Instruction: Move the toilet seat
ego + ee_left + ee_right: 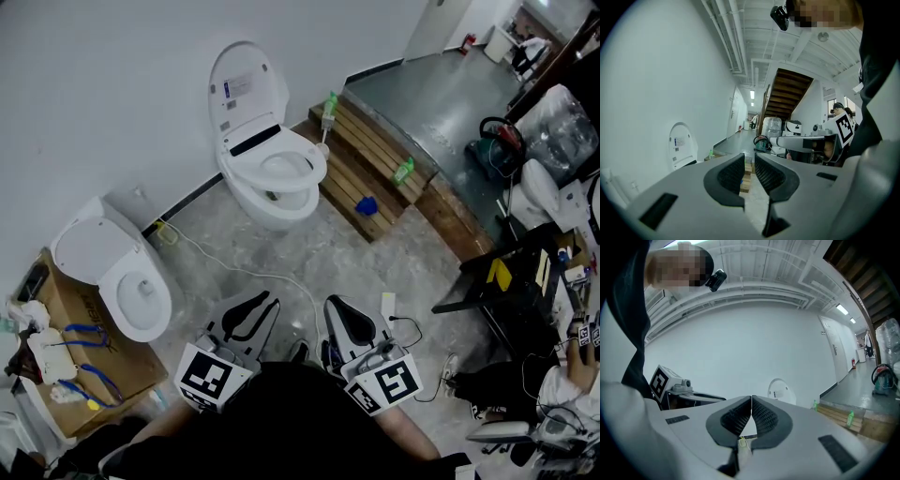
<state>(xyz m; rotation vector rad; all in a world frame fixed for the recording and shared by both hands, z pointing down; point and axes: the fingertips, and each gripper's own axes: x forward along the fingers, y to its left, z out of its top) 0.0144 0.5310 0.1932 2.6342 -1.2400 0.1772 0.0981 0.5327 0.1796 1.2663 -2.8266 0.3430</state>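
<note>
A white toilet (272, 197) stands against the far wall with its lid (242, 89) raised and its seat (286, 169) down on the bowl. Both grippers hover low in the head view, well short of the toilet and touching nothing. My left gripper (262, 302) has a narrow gap between its jaws and nothing in it; in the left gripper view the gripper (749, 159) points past the lid (682, 145). My right gripper (336, 305) is shut and empty, its tips meeting in the right gripper view (751, 401), with the lid (780, 391) beyond.
A second white toilet (117, 267) sits at the left beside a cardboard box (84, 347). A wooden step (370, 159) with green bottles (329, 108) lies right of the toilet. A white cable (244, 272) crosses the floor. Cluttered furniture (506, 281) fills the right.
</note>
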